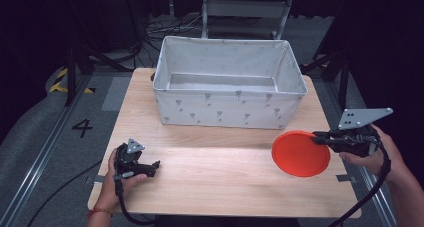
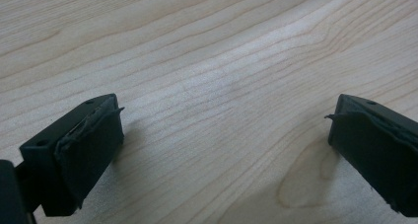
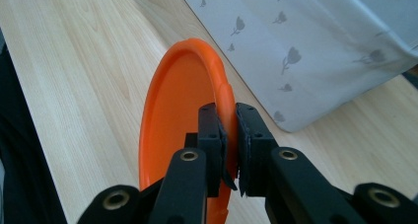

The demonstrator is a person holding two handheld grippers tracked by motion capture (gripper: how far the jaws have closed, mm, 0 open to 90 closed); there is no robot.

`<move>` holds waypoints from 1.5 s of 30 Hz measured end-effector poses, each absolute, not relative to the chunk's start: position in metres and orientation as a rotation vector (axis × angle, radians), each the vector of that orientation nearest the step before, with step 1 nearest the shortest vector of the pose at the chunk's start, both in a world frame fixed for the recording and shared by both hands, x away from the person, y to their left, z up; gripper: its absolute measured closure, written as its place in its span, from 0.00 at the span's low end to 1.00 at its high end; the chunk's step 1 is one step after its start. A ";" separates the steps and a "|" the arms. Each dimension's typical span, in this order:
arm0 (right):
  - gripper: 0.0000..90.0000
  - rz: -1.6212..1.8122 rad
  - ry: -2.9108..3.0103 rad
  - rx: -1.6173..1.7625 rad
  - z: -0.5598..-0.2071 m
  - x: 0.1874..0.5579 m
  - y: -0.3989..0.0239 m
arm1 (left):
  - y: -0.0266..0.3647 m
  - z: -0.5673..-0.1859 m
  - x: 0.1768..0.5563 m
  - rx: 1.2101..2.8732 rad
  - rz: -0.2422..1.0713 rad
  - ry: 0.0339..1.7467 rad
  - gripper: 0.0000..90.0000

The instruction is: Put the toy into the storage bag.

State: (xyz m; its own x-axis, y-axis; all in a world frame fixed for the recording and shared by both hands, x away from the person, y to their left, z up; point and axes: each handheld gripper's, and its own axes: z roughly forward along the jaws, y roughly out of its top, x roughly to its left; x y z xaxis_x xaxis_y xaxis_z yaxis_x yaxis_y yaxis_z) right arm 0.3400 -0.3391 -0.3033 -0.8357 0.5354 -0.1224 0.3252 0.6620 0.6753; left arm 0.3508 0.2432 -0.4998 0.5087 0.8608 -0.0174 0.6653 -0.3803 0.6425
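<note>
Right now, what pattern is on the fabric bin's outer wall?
Small grey flower-like prints on the pale fabric bin, clearest in the right gripper view.

Your desk [image 1: 215, 172] is pale, matt, grained wood. At its far edge, the bin [image 1: 227, 109] is soft grey printed cloth. Near the bin, your orange plate [image 1: 300, 154] looks smooth plastic, the right tongs' [image 3: 229, 150] pads matt black.

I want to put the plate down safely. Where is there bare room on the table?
The widest free patch of the light wooden table lies between the left gripper and the round orange plastic plate clamped in the right gripper. The back is crowded by the grey fabric box.
</note>
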 end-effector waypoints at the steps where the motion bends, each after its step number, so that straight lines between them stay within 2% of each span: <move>1: 0.92 0.945 2.568 0.672 -0.299 0.340 -0.340 | 0.243 -0.500 0.351 2.162 0.431 1.242 0.01; 32: 0.92 0.944 2.493 0.593 -0.222 0.368 -0.335 | 0.243 -0.500 0.350 2.156 0.435 1.255 0.01; 45: 0.92 1.009 2.402 0.566 -0.169 0.389 -0.320 | 0.242 -0.500 0.349 2.148 0.440 1.262 0.01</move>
State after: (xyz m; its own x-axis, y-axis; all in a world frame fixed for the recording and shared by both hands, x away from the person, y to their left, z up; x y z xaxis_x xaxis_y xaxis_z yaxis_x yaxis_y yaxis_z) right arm 0.3890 -0.3205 -0.1688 -0.8036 0.5350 -0.2608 0.1882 0.6441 0.7414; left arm 0.3490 0.2423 -0.5001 0.4927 0.8700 -0.0179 0.6703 -0.3662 0.6455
